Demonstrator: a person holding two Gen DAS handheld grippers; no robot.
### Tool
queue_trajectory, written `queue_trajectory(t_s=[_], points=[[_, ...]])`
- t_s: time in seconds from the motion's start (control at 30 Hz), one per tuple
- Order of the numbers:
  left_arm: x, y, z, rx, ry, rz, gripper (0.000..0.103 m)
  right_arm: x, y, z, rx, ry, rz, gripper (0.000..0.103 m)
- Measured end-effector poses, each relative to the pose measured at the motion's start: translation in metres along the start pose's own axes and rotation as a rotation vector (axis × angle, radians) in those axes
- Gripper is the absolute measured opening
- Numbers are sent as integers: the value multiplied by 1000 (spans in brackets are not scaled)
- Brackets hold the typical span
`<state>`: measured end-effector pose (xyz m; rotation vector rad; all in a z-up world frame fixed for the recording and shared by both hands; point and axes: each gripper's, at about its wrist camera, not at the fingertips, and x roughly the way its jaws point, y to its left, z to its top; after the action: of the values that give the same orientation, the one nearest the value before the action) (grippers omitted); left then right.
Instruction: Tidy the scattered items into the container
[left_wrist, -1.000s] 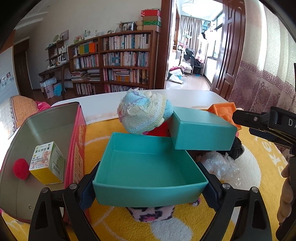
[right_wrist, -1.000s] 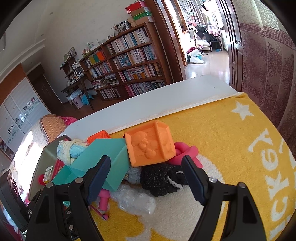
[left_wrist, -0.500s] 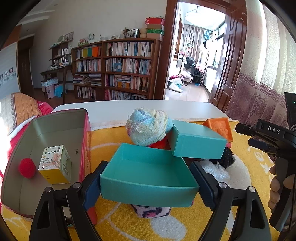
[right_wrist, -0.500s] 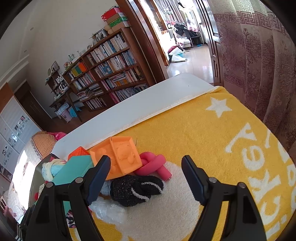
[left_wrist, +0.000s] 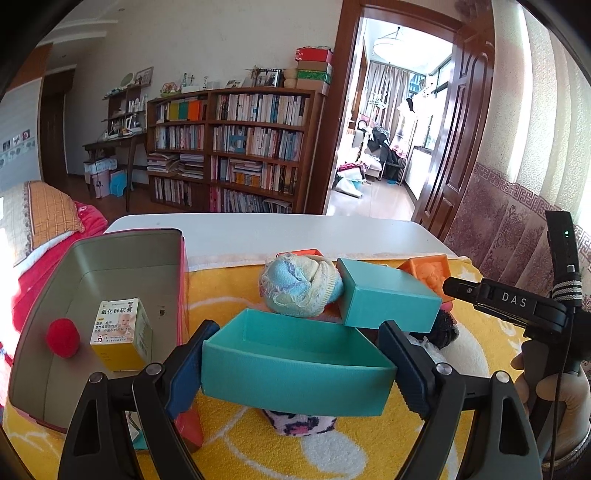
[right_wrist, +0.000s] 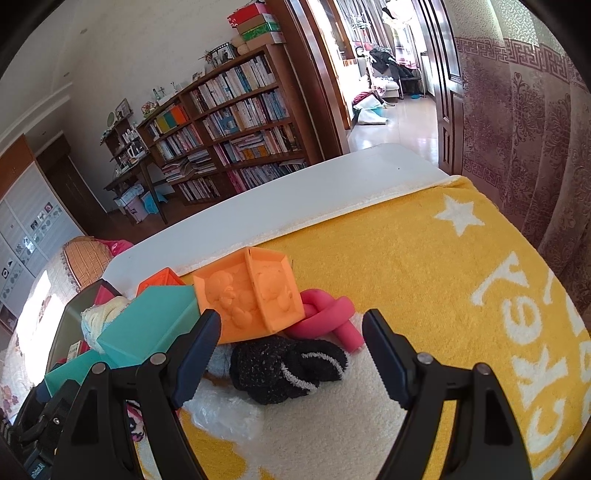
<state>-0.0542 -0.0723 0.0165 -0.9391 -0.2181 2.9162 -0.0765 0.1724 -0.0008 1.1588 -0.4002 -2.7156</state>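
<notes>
My left gripper is shut on an open teal box, its pads pressing the two side walls, and holds it above the pile. Behind the box lie a knitted blue-and-cream hat, a second teal box and an orange embossed block. The pink-walled container stands to the left with a yellow medicine box and a red ball inside. My right gripper is open and hangs over the orange block and a black sock, touching neither.
A pink knotted tube and crumpled clear plastic lie by the sock on the yellow towel. A spotted pink item sits under the held box. The white table's far edge faces a bookshelf. A hand grips the right tool.
The left gripper has closed onto the teal box and lifted it a little off the pile. The right gripper keeps its jaws wide and only shifts its aim slightly.
</notes>
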Motion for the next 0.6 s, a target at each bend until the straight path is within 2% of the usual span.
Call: queue_trajectory(t_s=[0.23,0.6], points=[[-19,7,10,-25,-52,-5,89,3,1,-2,-18,15,-3,82],[-32,25,15,-73,-83,-1,89,6,1,-2,-32,38,-1,82]])
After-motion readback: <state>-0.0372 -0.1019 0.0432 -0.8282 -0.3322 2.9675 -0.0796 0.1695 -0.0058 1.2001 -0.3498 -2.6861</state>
